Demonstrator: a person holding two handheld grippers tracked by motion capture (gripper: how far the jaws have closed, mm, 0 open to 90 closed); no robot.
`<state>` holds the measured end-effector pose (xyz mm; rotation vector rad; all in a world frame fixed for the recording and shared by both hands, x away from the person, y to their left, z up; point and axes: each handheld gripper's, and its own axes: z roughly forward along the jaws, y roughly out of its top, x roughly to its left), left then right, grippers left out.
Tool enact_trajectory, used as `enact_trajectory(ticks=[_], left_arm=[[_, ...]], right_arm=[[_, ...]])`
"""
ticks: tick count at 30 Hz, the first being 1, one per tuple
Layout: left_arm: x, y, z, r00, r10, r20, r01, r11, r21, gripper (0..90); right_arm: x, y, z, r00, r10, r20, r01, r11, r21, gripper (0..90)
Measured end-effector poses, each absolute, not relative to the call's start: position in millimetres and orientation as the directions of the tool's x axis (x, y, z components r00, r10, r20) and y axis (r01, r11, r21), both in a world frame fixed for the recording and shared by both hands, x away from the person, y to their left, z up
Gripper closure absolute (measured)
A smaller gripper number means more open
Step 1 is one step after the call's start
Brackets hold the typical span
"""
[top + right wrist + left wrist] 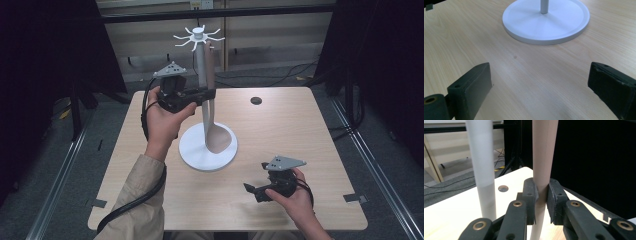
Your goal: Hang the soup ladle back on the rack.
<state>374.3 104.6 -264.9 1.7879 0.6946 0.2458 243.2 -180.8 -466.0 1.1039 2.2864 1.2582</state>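
Left gripper (210,93) sits in the upper middle of the high view, and I see its jaws clamped on the handle of a long tan spoon (214,125). In the left gripper view my two black pads (530,195) press that handle (543,157) from both sides, near the centre of the frame. The spoon hangs upright, its broad bowl low in the high view, over the base of a white stand (207,150); whether the bowl touches the base I cannot tell. The stand's pole rises just beside the handle, at the left of the left gripper view (482,165), apart from it there. At the top of the pole, in the upper middle of the high view, a ring of curved hooks (199,36) spreads out.

My right gripper (252,189) rests at the lower right of the high view, held low over the wooden table (300,130), well apart from the stand. Its jaws stand wide apart with nothing between them, and in the right gripper view bare tabletop (536,80) lies between the two pads, with the stand's round base (546,22) at the top of the frame. A small dark hole (256,100) marks the table in the upper right part of the board.
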Motion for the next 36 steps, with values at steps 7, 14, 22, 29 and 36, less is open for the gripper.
enact_trajectory(ticks=[7,14,22,29,36], left_arm=[[374.8,105.9,-266.6,0.801,0.575,-0.166,0.322,-0.180,0.930,78.0],[376.2,108.3,-269.4,0.804,0.570,-0.171,0.316,-0.166,0.934,77.1],[378.7,111.8,-270.2,0.802,0.568,-0.186,0.324,-0.153,0.934,75.6],[379.1,115.7,-271.0,0.803,0.560,-0.202,0.325,-0.128,0.937,70.0],[379.0,118.3,-272.0,0.806,0.560,-0.191,0.321,-0.143,0.936,66.7]], right_arm=[[242.9,-181.1,-466.6,-0.653,0.751,0.098,0.486,0.317,0.814,4.6],[242.4,-181.6,-466.2,-0.653,0.751,0.097,0.487,0.319,0.813,4.6],[242.8,-180.9,-466.0,-0.655,0.749,0.097,0.486,0.320,0.813,4.6],[242.8,-181.7,-465.7,-0.659,0.746,0.102,0.485,0.318,0.815,4.6],[242.7,-181.8,-464.9,-0.655,0.749,0.098,0.486,0.318,0.814,4.6]])
